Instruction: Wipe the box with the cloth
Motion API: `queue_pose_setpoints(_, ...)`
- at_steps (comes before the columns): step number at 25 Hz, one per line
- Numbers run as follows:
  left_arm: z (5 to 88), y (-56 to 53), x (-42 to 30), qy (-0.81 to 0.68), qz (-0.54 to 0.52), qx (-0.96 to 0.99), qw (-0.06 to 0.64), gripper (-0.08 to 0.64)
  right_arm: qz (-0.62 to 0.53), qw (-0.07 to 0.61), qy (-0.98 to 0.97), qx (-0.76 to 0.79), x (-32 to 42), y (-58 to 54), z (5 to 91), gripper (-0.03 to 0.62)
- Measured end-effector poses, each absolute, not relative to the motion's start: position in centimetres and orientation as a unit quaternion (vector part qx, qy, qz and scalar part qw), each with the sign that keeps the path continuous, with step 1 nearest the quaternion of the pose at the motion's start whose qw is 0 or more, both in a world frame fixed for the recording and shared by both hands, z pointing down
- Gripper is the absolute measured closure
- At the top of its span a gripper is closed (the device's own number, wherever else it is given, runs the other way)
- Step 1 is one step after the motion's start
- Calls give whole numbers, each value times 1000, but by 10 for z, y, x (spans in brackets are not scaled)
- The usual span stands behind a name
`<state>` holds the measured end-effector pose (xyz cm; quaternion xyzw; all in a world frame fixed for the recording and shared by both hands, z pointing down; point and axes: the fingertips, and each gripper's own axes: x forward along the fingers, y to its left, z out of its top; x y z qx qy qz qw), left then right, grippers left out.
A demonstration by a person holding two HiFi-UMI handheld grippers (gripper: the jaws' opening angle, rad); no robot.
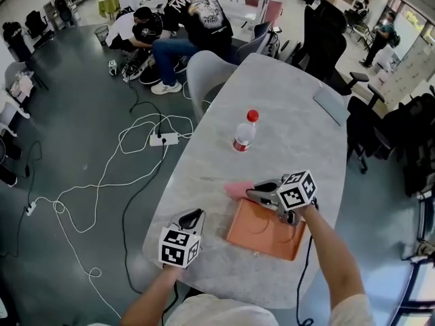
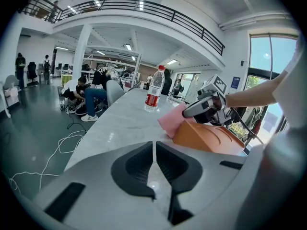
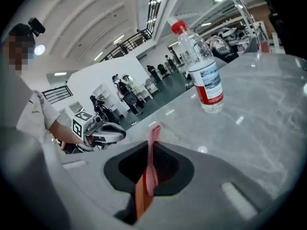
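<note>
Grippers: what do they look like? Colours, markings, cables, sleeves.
The left tool and right tool have light grey shells with black pads inside the jaws. Each carries a white cube with black square markers: left cube, right cube. A black cable trails from the right tool. The person wears a white short-sleeved shirt.

Nothing here gives me a word or number I can read. The bottle at the middle of the head view wears a red and white label, large at the upper right of my right gripper view, but its print is blurred. The cube on my left gripper, like that on my right gripper, bears only black-and-white square patterns. A blue wall sign at the right of my left gripper view is too small.
</note>
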<state>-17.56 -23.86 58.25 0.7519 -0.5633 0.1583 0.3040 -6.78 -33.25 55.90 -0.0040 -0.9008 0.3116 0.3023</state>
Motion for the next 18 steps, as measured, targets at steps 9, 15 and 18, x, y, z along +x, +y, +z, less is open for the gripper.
queue_pose_setpoints(9, 588, -240, -183, -564, 161, 748, 310, 534, 383, 311, -869, -35, -70, -323, 567, 577)
queue_pose_setpoints(15, 589, -240, -183, -559, 165, 752, 309, 534, 403, 314, -859, -26, -67, -326, 569, 577)
queue_pose_setpoints(18, 585, -243, -183, -559, 167, 753, 303, 534, 408, 314, -857, -22, -63, -327, 568, 577)
